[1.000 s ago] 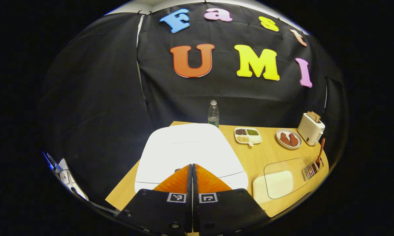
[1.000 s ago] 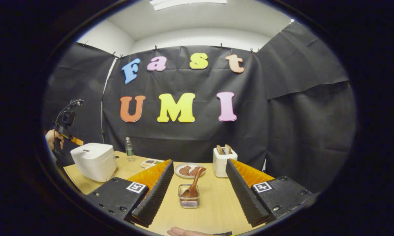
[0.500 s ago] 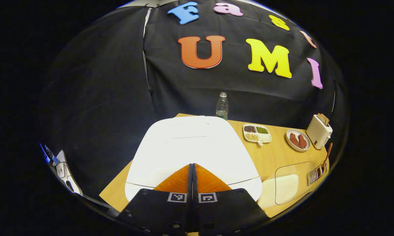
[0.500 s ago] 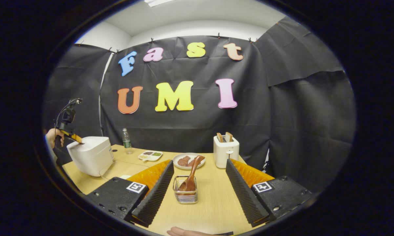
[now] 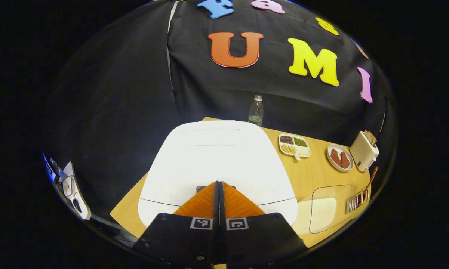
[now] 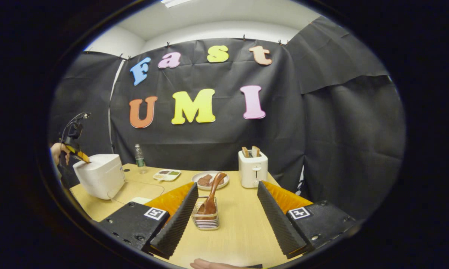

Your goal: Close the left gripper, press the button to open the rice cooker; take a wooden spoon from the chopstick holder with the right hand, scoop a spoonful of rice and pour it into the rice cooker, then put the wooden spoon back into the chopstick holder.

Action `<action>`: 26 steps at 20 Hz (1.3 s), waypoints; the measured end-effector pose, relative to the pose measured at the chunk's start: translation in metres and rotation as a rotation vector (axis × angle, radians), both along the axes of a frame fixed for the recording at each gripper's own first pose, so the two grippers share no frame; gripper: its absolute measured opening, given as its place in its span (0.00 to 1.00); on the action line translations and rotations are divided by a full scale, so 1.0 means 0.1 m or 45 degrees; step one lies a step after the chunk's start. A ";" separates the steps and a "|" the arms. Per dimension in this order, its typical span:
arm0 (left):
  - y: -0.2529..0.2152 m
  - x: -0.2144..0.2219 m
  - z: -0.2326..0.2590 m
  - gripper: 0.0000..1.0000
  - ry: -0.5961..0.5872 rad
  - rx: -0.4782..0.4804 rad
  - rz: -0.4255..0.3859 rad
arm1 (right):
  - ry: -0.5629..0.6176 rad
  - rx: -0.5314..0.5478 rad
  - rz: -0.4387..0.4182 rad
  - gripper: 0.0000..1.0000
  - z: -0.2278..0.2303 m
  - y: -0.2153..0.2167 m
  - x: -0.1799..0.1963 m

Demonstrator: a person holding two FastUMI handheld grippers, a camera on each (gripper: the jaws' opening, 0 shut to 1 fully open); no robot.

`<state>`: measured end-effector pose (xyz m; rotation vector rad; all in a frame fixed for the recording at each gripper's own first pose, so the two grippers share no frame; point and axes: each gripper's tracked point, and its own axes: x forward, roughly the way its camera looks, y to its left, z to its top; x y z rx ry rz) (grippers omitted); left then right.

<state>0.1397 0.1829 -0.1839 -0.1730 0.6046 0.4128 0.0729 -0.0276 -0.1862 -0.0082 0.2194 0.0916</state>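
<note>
The white rice cooker stands lid down on the table's left end. My left gripper is shut, its fingertips at the small grey button on the lid's front edge. In the right gripper view that left gripper meets the rice cooker top, held by a hand. My right gripper is open above the table. The wire chopstick holder sits just inside the left finger, with a wooden spoon leaning in it. A clear container of rice lies right of the cooker.
A water bottle stands behind the cooker. A divided dish of beans, a plate of meat and a white toaster line the back of the wooden table. A hand shows at the bottom edge.
My left gripper has come down and forward onto the cooker's lid, reaching the button. My right gripper drifted right, so the chopstick holder now sits nearer its left finger.
</note>
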 end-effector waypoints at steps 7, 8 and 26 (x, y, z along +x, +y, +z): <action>0.05 -0.14 0.59 0.00 -0.211 0.031 0.066 | 0.025 -0.013 -0.039 0.98 -0.04 -0.10 -0.04; 0.01 -0.17 0.65 0.00 -0.227 0.014 0.062 | 0.030 -0.015 -0.041 0.98 -0.06 -0.09 -0.04; -0.57 -1.31 1.13 0.94 -0.528 0.219 -0.082 | 0.139 0.139 0.010 1.00 -0.58 0.32 0.84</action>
